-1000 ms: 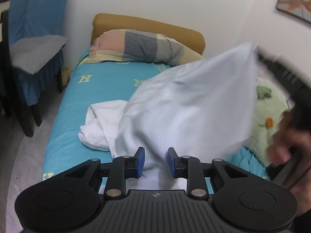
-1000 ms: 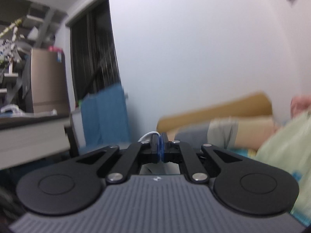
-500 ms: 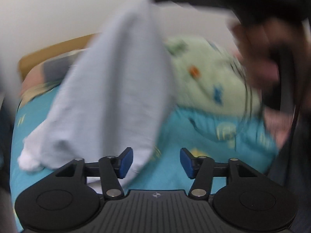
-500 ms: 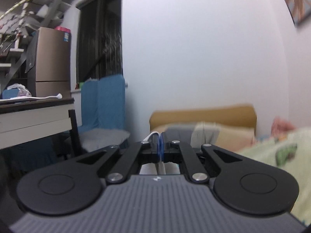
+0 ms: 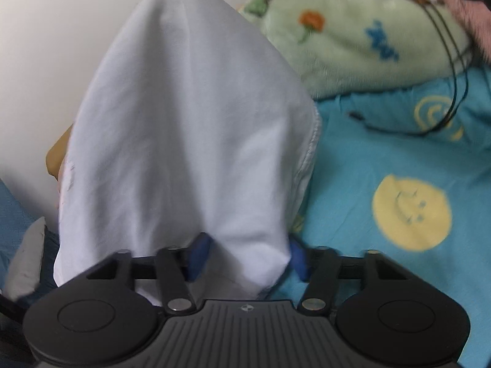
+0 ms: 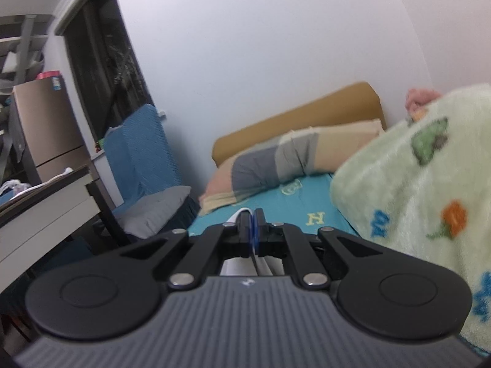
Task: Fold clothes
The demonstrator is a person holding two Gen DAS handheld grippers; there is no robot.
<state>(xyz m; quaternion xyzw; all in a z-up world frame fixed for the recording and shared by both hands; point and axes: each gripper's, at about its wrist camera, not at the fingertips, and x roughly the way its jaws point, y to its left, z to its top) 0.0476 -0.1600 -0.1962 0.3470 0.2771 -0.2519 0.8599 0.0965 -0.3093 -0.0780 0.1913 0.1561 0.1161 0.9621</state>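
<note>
White cotton garment (image 5: 190, 141) hanging over a turquoise patterned bed sheet (image 5: 383, 184).
Left hand-held gripper (image 5: 245, 256) closing, cloth between its blue pads, seemingly ungripped; right hand-held gripper (image 6: 254, 230) clenched on white fabric.

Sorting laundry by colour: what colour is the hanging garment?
White; the garment shows best in the left wrist view.

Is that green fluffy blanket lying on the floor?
No, the green blanket is heaped on the bed's blue sheet, beside the hanging white cloth.
</note>
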